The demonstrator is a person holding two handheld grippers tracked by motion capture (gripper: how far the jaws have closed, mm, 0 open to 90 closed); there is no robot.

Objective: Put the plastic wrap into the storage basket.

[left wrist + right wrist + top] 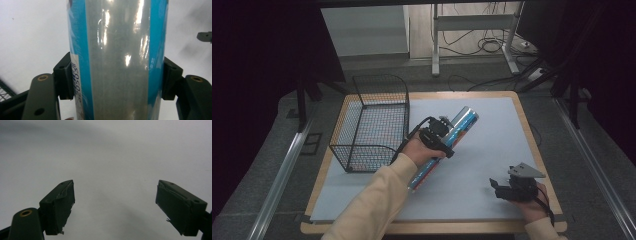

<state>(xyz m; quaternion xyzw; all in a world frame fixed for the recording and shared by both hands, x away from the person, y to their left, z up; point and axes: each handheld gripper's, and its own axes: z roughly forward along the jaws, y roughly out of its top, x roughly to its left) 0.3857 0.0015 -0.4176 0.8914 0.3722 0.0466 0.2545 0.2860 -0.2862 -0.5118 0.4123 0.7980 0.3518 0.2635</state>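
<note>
A long shiny tube [462,124] with silver and blue wrapping lies tilted over the white sheet, its far end pointing up and right. My left gripper [439,138] is shut on its middle; in the left gripper view the tube [117,60] stands between both pads [65,77], which press its sides. A barcode label runs along its left side. My right gripper [498,188] rests low near the front right of the table. Its jaws stand wide apart in the right gripper view [115,205], with nothing between them.
A black wire basket [346,131] stands on the left part of the table, just left of the held tube. The white sheet [492,150] covers a wooden tabletop. Table legs and cables lie on the floor beyond.
</note>
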